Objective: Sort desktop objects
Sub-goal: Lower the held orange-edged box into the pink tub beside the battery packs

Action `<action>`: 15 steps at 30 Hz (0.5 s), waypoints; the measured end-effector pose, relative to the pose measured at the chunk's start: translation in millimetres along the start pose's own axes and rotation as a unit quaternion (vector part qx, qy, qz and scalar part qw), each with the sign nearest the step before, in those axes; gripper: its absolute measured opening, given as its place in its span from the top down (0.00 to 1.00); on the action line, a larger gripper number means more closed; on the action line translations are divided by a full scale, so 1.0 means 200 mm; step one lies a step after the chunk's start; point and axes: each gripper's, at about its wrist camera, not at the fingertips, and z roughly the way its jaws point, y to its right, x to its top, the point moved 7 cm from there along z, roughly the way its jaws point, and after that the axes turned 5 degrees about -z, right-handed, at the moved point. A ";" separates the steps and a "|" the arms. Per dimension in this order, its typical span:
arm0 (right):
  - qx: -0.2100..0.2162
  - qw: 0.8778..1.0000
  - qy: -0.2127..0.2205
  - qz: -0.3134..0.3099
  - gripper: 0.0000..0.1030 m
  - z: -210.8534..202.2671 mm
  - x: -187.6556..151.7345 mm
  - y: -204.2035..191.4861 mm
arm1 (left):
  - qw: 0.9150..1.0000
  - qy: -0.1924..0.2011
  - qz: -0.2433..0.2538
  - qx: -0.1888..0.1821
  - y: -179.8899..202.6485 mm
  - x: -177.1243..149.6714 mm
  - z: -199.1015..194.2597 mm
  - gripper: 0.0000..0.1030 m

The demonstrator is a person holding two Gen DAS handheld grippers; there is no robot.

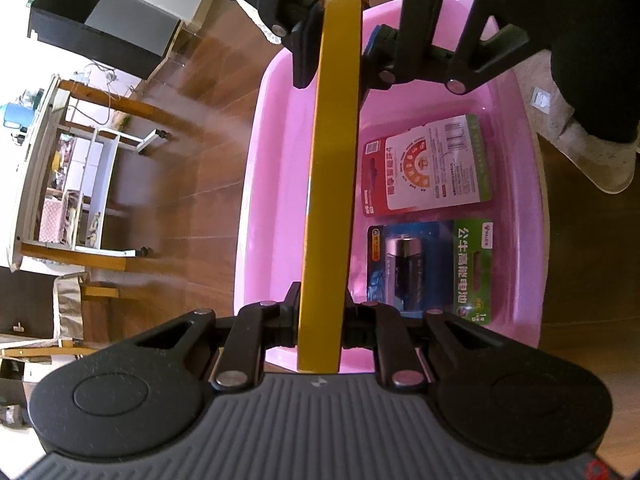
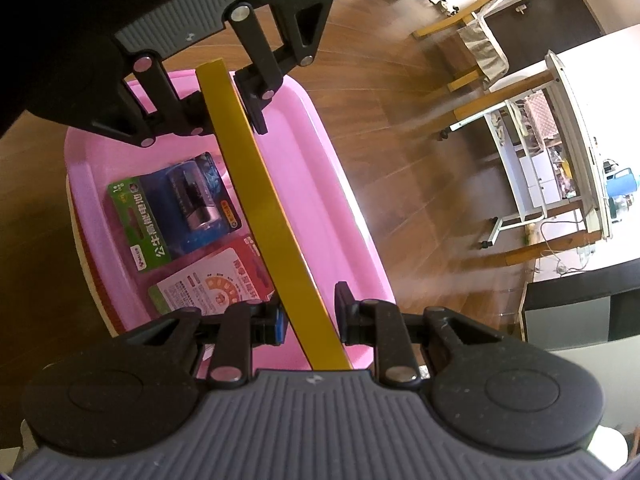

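Note:
A long yellow slab (image 1: 332, 184) is seen edge-on, held level over a pink basin (image 1: 272, 200). My left gripper (image 1: 322, 306) is shut on its near end. My right gripper (image 1: 340, 56) faces it at the far end. In the right wrist view the yellow slab (image 2: 272, 216) runs askew between the right gripper's (image 2: 310, 318) fingers. Narrow gaps show on both sides, so it stands open around the slab. The left gripper (image 2: 232, 116) clamps the far end there. Inside the pink basin (image 2: 320, 200) lie a green battery pack (image 1: 428, 272) (image 2: 180, 212) and a red-and-white card pack (image 1: 424, 168) (image 2: 212, 280).
The basin sits above a brown wooden floor (image 1: 192, 160). A person's dark trouser leg and grey slipper (image 1: 600, 160) stand right of the basin. A white desk with a wheeled rack (image 2: 560, 152) and a black cabinet (image 1: 100, 28) lie farther off.

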 end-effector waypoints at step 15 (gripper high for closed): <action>0.022 1.000 0.006 0.007 0.81 0.12 0.00 0.04 | 1.000 -0.021 0.004 -0.014 -0.02 -0.01 0.11 0.82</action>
